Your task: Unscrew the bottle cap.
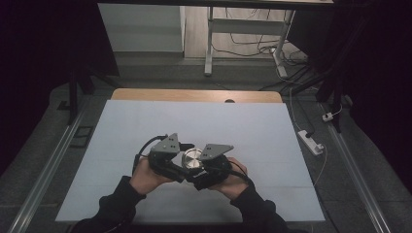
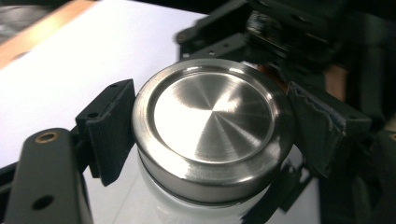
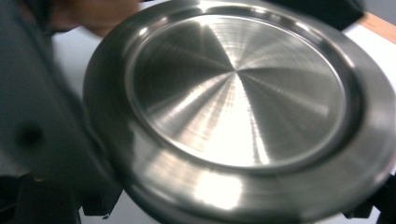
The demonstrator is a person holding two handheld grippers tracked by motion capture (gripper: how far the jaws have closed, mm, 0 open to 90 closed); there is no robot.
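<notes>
Dim room, white table with wooden far edge | left gripper near front middle, jaws clamped on metal lid from both sides | lid on clear jar, between both grippers | right gripper touching lid, grip unclear

High view above the person's side, looking forward and down on the table, left gripper view close on the metal lid, right gripper view closer, all three sharing that lid.
</notes>
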